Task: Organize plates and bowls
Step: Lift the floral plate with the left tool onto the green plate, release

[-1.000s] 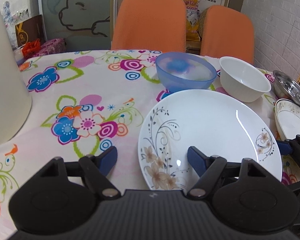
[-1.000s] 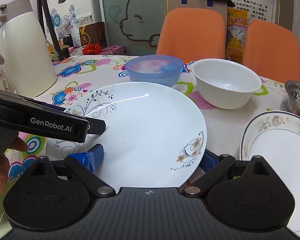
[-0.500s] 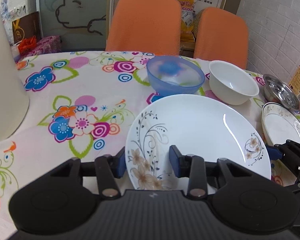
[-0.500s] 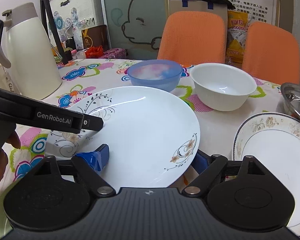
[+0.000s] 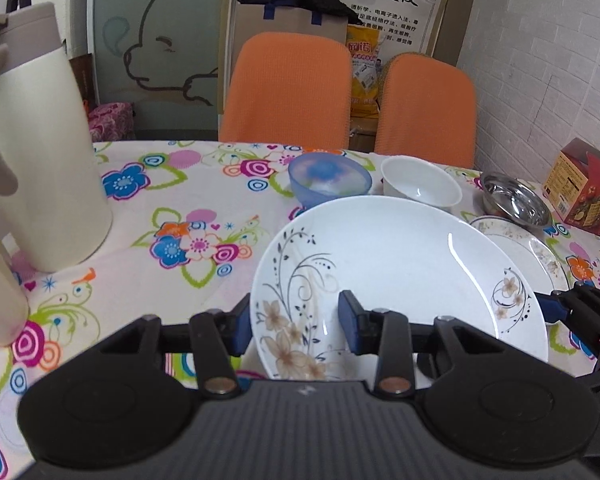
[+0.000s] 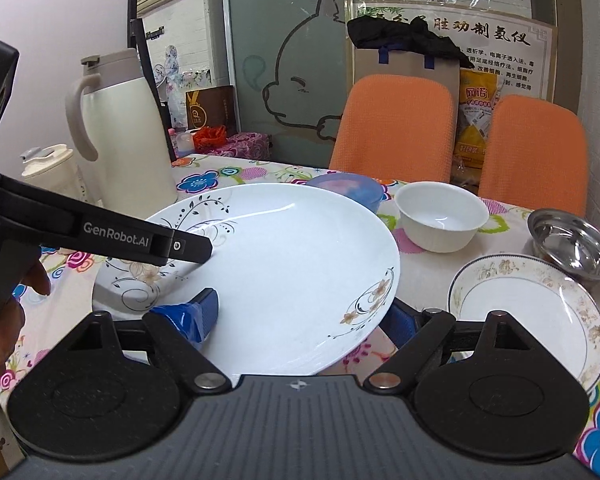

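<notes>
A large white plate with flower sprigs [image 5: 400,272] hangs tilted above the table between both grippers. My left gripper [image 5: 296,326] is shut on its left rim; one of that gripper's fingers [image 6: 188,246] lies on top of the plate in the right wrist view. My right gripper [image 6: 302,316] clamps the right rim of the large plate [image 6: 292,264], one pad on top and one beneath. Behind stand a blue bowl [image 5: 328,178], a white bowl [image 5: 420,186] and a steel bowl [image 5: 516,204]. A smaller plate with a patterned rim [image 6: 528,308] lies at the right.
A cream thermos jug [image 5: 40,140] stands at the left on the flowered tablecloth [image 5: 188,200]. A red box [image 5: 584,188] sits at the far right. Two orange chairs [image 5: 288,92] stand behind the table. A person's hand [image 6: 4,320] holds the left gripper.
My left gripper's fingers closed from wide apart onto the plate's left rim. The plate then rose off the cloth with both grippers, and now partly covers the blue bowl in the right wrist view.
</notes>
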Demonstrator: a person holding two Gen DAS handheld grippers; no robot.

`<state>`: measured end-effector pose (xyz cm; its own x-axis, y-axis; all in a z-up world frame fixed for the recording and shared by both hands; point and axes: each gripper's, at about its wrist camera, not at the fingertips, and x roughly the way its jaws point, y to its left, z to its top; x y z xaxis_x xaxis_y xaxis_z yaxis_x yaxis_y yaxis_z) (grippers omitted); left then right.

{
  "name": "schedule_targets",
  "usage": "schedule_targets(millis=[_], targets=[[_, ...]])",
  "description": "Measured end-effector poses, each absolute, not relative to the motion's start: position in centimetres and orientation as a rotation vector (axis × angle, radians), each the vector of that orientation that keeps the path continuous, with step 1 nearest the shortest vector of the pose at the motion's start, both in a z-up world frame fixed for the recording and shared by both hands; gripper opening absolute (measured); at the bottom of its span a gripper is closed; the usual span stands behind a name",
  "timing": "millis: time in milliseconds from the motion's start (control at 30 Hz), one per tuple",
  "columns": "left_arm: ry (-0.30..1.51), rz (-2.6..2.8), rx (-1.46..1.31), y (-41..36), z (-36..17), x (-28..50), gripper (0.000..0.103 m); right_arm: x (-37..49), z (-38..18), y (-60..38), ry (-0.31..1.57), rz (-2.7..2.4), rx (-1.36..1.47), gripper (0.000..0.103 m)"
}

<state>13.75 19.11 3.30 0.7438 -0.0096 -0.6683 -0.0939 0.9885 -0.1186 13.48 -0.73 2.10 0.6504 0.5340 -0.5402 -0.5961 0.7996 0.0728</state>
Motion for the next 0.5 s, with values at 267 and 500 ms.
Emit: schedule_targets(millis=[267,500], targets=[[0.751,0.069,-0.126,17.7,0.9,7.4,0.038,8.4,0.1,-1.4,0.636,0.635,-0.092,0.073],[0.792,0.046,-0.177,17.8,-1.7,5.6,0.038,6.7,-1.4,-1.6,0.666,0.617,-0.105,0.073]])
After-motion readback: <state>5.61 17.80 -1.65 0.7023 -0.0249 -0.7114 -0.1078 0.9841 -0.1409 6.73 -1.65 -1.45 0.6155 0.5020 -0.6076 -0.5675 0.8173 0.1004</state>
